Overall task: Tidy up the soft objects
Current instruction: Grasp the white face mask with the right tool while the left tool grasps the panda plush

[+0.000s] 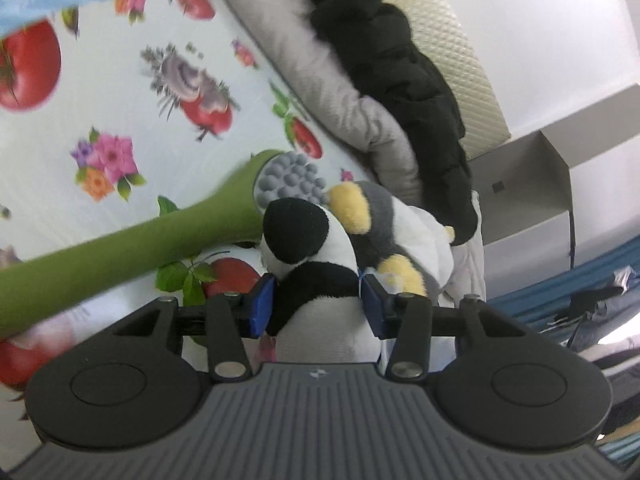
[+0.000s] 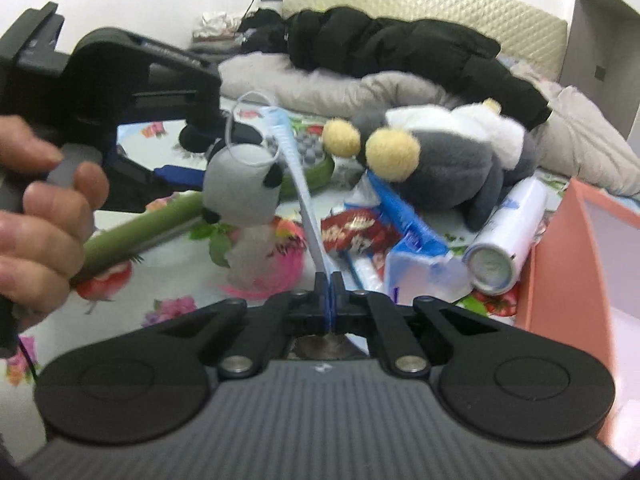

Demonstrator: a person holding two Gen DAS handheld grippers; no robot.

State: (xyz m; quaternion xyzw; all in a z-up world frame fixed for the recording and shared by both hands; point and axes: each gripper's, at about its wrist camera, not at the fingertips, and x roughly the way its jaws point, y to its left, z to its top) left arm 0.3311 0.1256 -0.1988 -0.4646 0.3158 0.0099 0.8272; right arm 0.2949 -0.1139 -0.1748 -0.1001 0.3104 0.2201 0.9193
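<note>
The left gripper (image 1: 318,304) clasps a panda plush (image 1: 316,264) between its blue pads, lifted above the fruit-print sheet (image 1: 120,92). The right gripper (image 2: 329,280) is clenched on a face mask (image 2: 298,184) (edge-on, its ear loop dangling). Just beyond lies a green massage brush (image 1: 160,240), then a grey mouse plush (image 2: 448,160), beside a black jacket (image 2: 400,48).

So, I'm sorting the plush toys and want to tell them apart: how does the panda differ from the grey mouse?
The panda is black and white; the grey mouse is grey and white with yellow ears. The panda sits between the left gripper pads, lifted; the grey mouse lies on the floral sheet, ungripped. The panda looks smaller. Both are soft plush.
</note>
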